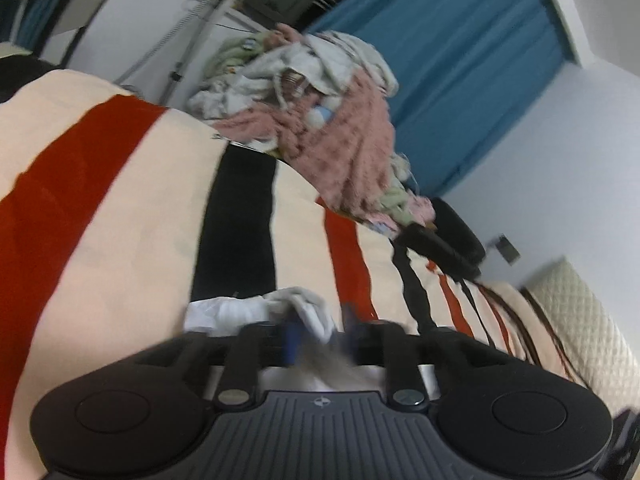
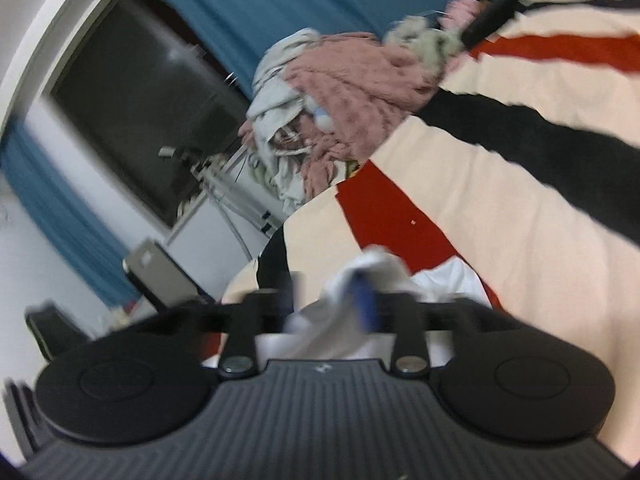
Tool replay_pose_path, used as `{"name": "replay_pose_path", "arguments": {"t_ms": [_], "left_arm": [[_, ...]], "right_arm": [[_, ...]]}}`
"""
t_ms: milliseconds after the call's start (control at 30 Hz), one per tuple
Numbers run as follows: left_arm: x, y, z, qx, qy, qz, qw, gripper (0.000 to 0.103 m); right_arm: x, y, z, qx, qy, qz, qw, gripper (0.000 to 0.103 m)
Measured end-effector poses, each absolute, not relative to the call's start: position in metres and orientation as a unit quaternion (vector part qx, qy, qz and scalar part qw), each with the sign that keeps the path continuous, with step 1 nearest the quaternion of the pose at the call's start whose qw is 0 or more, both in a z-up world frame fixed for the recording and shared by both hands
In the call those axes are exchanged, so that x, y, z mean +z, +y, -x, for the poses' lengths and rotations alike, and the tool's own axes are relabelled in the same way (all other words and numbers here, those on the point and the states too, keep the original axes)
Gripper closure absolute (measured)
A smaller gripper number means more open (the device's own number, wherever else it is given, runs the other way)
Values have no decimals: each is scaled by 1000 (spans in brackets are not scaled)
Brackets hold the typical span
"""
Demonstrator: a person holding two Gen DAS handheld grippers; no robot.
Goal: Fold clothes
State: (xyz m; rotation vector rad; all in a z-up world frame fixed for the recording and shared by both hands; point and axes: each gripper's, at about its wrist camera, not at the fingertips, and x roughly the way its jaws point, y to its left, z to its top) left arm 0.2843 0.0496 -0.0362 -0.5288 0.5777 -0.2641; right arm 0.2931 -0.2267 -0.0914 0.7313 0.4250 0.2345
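Both grippers were busy with one white garment [image 1: 240, 312] that lay at the near edge of the bed [image 1: 120, 240], on its cream cover with red and black stripes. The left gripper [image 1: 320, 334] had a bunched fold of that white cloth caught between its blue-padded fingers [image 1: 291, 332], which stood only as far apart as the cloth allowed. The right gripper [image 2: 334, 304] pinched another part of the same garment [image 2: 360, 276] in the same way, with cloth bulging up past its fingers [image 2: 366, 304]. Both views were blurred, so the garment's shape and how many folds it already carried could not be read.

At the far side of the bed sat a loose heap of clothes [image 1: 320, 112], pink, grey-white and pale green, tangled and not folded. No folded stack showed in either view. By that heap, a good deal of the folding seemed left to do, with the white piece in hand.
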Motion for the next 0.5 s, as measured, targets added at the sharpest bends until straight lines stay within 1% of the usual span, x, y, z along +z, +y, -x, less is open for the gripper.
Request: {"name": "replay_pose_path", "arguments": {"t_ms": [33, 67, 100, 200, 233, 300, 367, 400, 467, 500], "left_arm": [[-38, 46, -284, -129, 280, 242, 920, 35], [-39, 42, -285, -129, 279, 227, 924, 21], [-41, 39, -285, -130, 279, 212, 928, 19], [-46, 28, -285, -131, 276, 166, 938, 19], [-47, 24, -285, -131, 275, 151, 940, 19], [-56, 16, -286, -128, 284, 121, 943, 19], [-69, 7, -290, -119, 305, 87, 941, 20], [-76, 4, -294, -114, 320, 74, 938, 23], [-90, 5, -298, -108, 339, 77, 931, 24], [-94, 6, -300, -107, 343, 81, 930, 23]], "right_arm": [[-90, -223, -294, 122, 205, -340, 910, 14], [-88, -219, -294, 131, 201, -326, 914, 15], [-87, -215, -293, 139, 198, -311, 919, 16], [-88, -204, -293, 145, 191, -252, 938, 16], [-90, -201, -295, 145, 195, -230, 942, 20], [-99, -194, -302, 140, 218, -189, 947, 35], [-115, -186, -315, 126, 266, -156, 943, 44], [-124, -184, -322, 115, 294, -151, 937, 50], [-136, -179, -329, 112, 323, -145, 929, 50], [-137, -176, -328, 109, 318, -138, 932, 51]]}}
